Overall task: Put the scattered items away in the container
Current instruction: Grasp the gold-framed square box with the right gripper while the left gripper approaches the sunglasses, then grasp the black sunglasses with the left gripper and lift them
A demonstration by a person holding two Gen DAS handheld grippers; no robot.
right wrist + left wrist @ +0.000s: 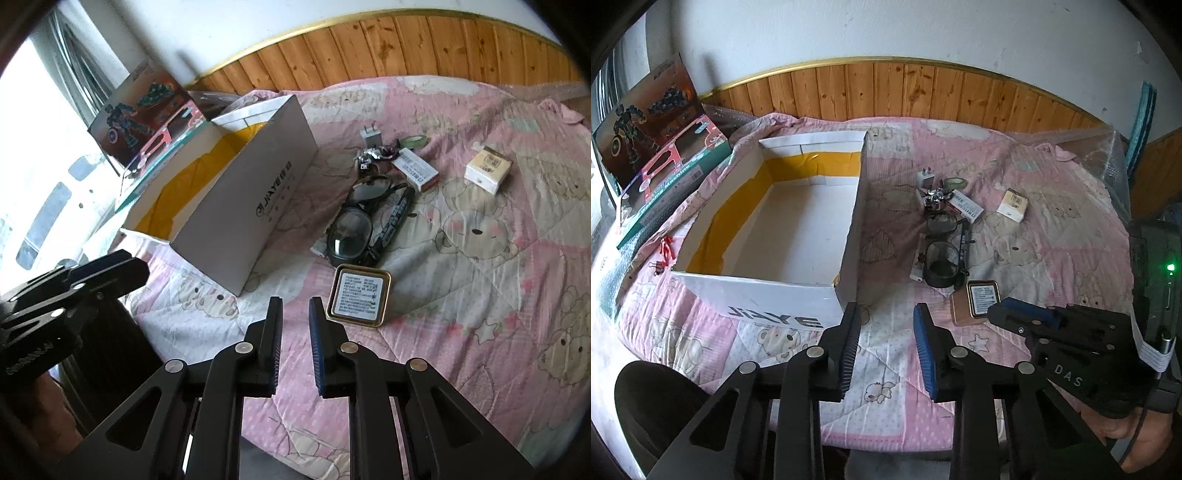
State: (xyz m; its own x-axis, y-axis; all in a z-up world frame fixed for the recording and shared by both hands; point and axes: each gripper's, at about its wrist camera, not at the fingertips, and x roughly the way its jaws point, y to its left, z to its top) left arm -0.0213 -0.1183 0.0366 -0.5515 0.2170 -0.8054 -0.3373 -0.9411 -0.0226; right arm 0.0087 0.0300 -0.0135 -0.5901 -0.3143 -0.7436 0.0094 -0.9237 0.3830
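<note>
An open white cardboard box (854, 218) (258, 206) with yellow tape inside stands empty on the pink quilt. To its right lie scattered items: a white charger plug (925, 179) (370, 136), a tape roll (955, 182), a metal key bunch (934, 197), a red-and-white packet (966, 208) (415, 170), a cream packet (1012, 205) (487, 173), dark goggles (940, 253) (349, 230), a black pen (964, 240) and a gold tin (982, 299) (358, 297). My left gripper (886, 314) is open above the quilt near the box's front corner. My right gripper (294, 306) (1015, 314) is open, just left of the tin.
Colourful toy boxes (657, 122) (144, 107) lean beside the white box on the left. A wood-panelled wall (886, 92) runs behind the bed. Bubble wrap (1108, 155) lies at the far right. A dark round object (657, 406) sits low at the left.
</note>
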